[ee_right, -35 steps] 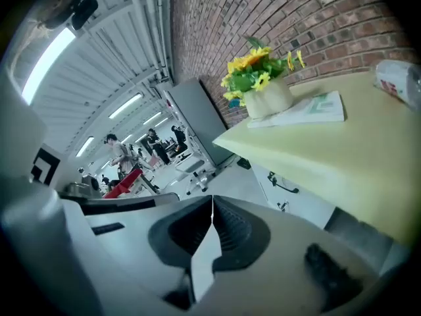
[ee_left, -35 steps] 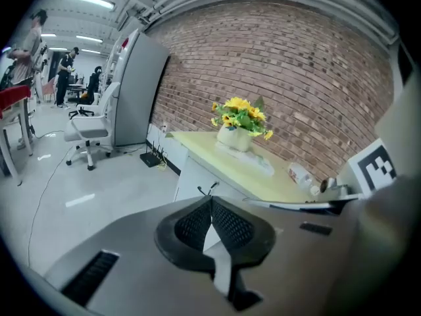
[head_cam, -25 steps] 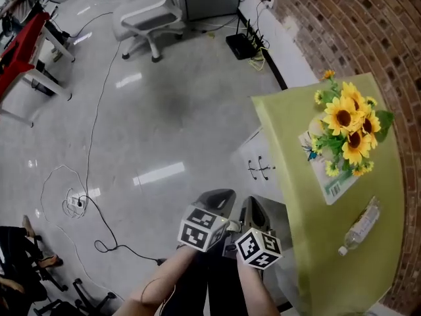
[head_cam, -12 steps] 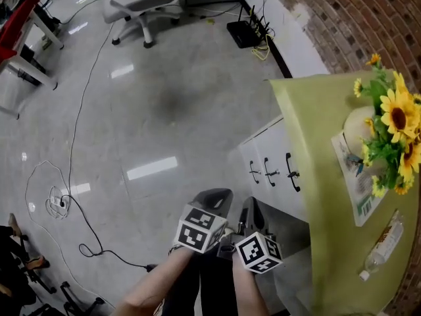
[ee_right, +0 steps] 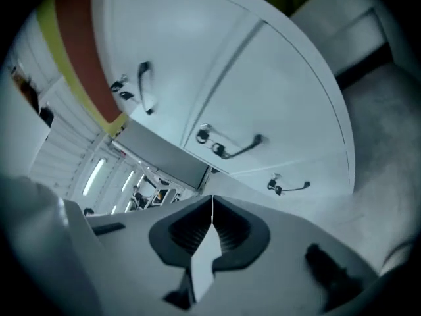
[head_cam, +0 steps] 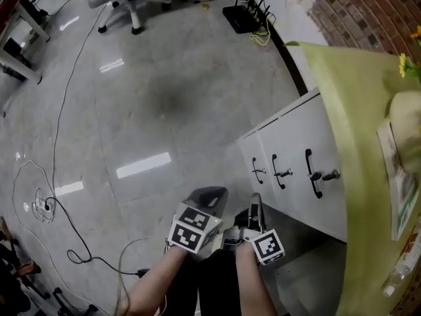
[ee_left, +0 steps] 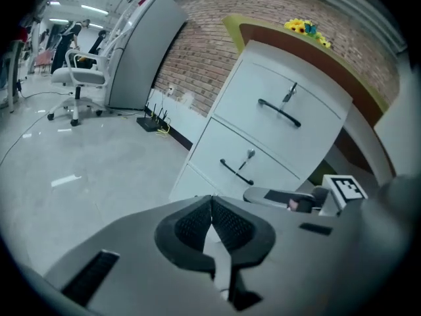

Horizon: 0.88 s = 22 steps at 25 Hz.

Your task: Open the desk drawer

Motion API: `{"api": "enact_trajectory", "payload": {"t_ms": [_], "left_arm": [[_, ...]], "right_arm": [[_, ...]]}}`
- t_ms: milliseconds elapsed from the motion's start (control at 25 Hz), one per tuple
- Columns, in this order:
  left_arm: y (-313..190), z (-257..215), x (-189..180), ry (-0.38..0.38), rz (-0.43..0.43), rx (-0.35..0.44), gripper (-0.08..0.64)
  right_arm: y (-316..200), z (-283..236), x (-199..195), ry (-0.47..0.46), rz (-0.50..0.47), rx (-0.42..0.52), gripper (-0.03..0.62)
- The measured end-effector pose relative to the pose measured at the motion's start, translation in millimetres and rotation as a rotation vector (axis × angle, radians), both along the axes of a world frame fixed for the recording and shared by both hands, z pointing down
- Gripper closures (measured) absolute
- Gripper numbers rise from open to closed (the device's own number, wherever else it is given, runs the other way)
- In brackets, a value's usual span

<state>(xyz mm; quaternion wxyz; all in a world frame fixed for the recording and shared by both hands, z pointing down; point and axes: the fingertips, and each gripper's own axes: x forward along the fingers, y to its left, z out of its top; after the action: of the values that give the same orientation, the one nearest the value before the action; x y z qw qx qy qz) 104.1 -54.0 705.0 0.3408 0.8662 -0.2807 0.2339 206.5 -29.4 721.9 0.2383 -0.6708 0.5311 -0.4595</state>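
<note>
Pinched shut and empty, the left claw (ee_left: 210,203) and right claw (ee_right: 212,204) have sunk toward the white drawer fronts (head_cam: 294,143) below the green counter (head_cam: 348,104); the black handles (head_cam: 309,174) remain untouched.

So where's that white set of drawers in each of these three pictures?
Head view: the white drawer unit sits right of centre, its three black handles facing the floor side.
Left gripper view: it is upper right of centre, seen from low down.
Right gripper view: it fills the upper middle, tipped sideways.
Shared landmark: the yellow-green desk cover running along the unit's top.
</note>
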Motion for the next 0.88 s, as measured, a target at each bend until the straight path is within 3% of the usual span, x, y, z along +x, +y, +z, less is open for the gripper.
{"api": "enact_trajectory", "payload": {"t_ms": [160,400,600,680,720,880], "left_arm": [[14,44,2,-0.035,0.037,-0.051,0.551],[17,87,4,-0.055,0.07,-0.076,0.55],[9,121,12,-0.029,0.074,-0.072,0.551],[7,136,15,-0.032,0.092,-0.064,0.551],[6,141,15,-0.033,0.096,-0.061,0.549],[1,160,10,-0.033,0.076,-0.067,0.551]], "right_arm": [[3,56,15,-0.185,0.126,0.011,0.578],[-14,110,25,-0.447,0.302,0.13,0.578],[-27,148,25,-0.485,0.268,0.165,0.577],[-26,165,31,-0.499,0.3,0.174,0.543],[-25,174,35,-0.509,0.325,0.175,0.488],[-21,202,48,-0.516,0.409,0.155,0.474]]}}
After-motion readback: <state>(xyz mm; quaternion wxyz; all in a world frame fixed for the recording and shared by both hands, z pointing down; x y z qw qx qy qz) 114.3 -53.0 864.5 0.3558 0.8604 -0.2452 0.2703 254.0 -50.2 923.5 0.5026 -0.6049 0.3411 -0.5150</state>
